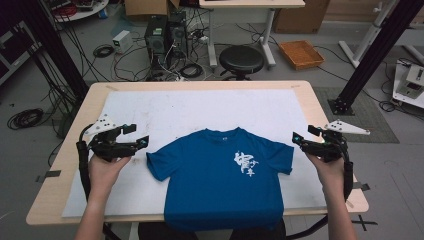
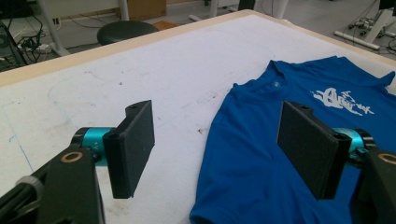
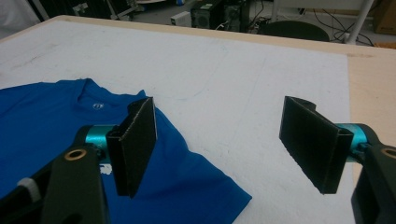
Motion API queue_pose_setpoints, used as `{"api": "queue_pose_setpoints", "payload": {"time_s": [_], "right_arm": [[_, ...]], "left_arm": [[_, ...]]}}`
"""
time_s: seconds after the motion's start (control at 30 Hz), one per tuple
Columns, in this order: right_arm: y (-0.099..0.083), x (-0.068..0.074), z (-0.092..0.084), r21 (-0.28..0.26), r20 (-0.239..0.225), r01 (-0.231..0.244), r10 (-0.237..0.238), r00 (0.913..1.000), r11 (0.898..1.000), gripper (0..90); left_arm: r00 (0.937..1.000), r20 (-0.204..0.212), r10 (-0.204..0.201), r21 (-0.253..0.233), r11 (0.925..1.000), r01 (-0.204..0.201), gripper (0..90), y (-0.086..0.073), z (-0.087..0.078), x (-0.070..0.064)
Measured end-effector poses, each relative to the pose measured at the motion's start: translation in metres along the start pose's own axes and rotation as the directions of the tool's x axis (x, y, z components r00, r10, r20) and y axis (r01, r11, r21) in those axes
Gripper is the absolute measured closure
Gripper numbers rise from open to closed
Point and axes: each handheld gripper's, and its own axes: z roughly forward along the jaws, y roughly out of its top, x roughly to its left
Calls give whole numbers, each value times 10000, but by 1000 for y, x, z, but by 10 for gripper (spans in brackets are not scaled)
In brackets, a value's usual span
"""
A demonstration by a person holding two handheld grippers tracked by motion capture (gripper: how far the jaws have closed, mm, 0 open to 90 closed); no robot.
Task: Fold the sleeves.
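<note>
The pale wooden bench carries a big white sheet that covers most of its top, leaving a strip of wood bare along the left, right and far edges. On that sheet, toward the near edge and about midway between the left and right edges, lies a blue short-sleeved T-shirt with a white print on the chest, spread flat with its front up, collar pointing to the far edge and hem hanging just over the near edge. Both sleeves are spread out sideways.

The left gripper, black with turquoise joints and a grey three-cornered plate on top, is held above the sheet near the left edge of the bench, just beside the shirt's left sleeve without touching it. Its fingers stand wide apart and released, with nothing between them.

The right gripper, of the same make, is held near the right edge of the bench, just beside the other sleeve and clear of the cloth. Its fingers are likewise spread open, bare sheet showing between them
</note>
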Motion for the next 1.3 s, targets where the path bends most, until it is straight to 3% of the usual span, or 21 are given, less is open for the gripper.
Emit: {"api": "queue_pose_setpoints", "payload": {"time_s": [0.77, 1.3], "right_arm": [[0, 0, 0, 18, -26, 36, -36, 10000, 10000, 271], [-1, -1, -3, 36, 23, 19, -19, 10000, 10000, 271]], "left_arm": [[9998, 220, -18, 271, 9996, 12, 278, 0, 4, -1], [9997, 236, -95, 166, 9998, 91, 279, 1, 6, -1]]}}
